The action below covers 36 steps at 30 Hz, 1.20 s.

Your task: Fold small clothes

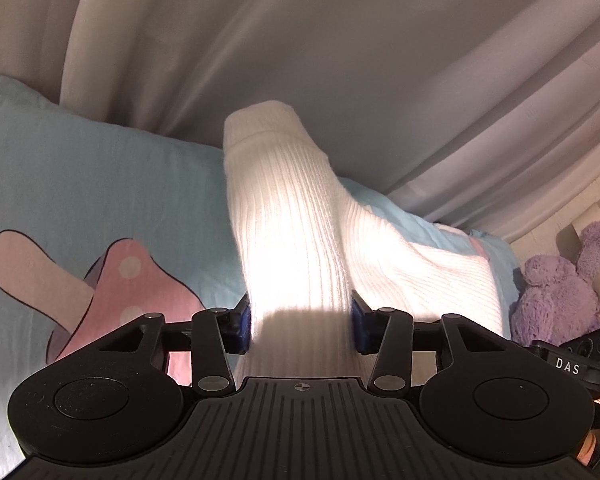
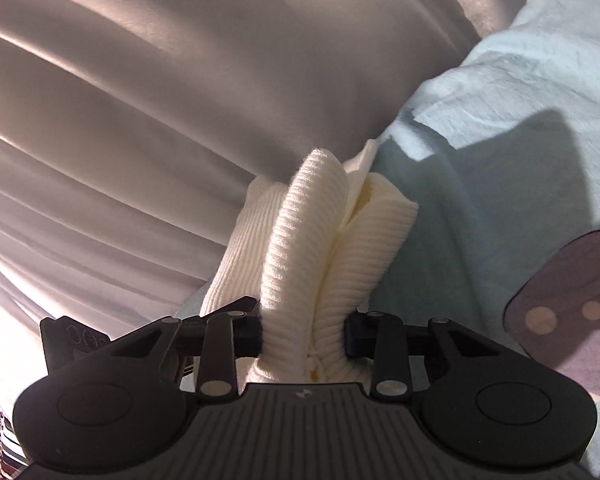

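Observation:
A white ribbed knit garment point(image 1: 296, 240) is held up off the light blue bed sheet point(image 1: 80, 184). My left gripper point(image 1: 300, 324) is shut on a bunched part of it, and the fabric rises ahead of the fingers and drapes to the right. In the right wrist view the same white garment point(image 2: 308, 264) stands in thick folds between the fingers. My right gripper point(image 2: 304, 336) is shut on those folds. The rest of the garment is hidden behind the folds.
The sheet has a pink mushroom print point(image 1: 112, 292), which also shows in the right wrist view point(image 2: 572, 312). Pale curtains point(image 1: 340, 40) hang close behind the bed. A purple plush bear point(image 1: 572, 280) sits at the right, with my other gripper's black body point(image 1: 580, 360) below it.

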Available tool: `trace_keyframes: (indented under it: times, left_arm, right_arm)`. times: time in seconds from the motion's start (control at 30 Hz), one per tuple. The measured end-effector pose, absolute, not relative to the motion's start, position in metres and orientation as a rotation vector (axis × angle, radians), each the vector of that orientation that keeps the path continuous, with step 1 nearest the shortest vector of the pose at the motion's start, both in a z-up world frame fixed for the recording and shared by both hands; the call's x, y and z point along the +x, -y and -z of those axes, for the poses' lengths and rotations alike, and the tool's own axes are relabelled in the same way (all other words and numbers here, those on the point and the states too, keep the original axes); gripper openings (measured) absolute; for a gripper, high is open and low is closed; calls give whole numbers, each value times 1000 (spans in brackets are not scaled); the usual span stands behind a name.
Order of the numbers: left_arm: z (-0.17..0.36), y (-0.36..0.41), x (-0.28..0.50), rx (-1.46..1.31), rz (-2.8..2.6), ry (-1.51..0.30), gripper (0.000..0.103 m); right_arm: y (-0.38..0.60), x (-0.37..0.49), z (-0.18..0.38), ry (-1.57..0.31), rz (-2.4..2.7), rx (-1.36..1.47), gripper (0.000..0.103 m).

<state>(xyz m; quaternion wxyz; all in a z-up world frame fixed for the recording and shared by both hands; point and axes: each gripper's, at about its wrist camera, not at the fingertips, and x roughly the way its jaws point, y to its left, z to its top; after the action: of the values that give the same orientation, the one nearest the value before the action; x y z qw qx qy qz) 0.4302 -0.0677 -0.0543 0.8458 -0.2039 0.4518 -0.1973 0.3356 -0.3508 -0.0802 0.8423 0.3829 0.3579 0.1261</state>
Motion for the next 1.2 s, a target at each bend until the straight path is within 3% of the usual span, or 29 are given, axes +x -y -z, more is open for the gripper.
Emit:
trace_keyframes:
  times: [0.37, 0.57, 0.73, 1.0, 1.2]
  left_arm:
    - [8, 7, 373, -456, 369, -893, 48]
    - [29, -32, 329, -467, 260, -940, 53]
    - [30, -42, 278, -369, 149, -874, 58]
    - [26, -21, 192, -125, 198, -860, 65]
    - [49, 6, 182, -21, 228, -880, 69]
  right_arm:
    - [286, 329, 59, -815, -452, 782, 31]
    - [251, 324, 79, -947, -491, 754, 32]
    - [263, 294, 77, -916, -288, 709, 45]
    - [274, 201, 94, -894, -340, 947, 48]
    - [241, 201, 131, -940, -318, 1110, 52]
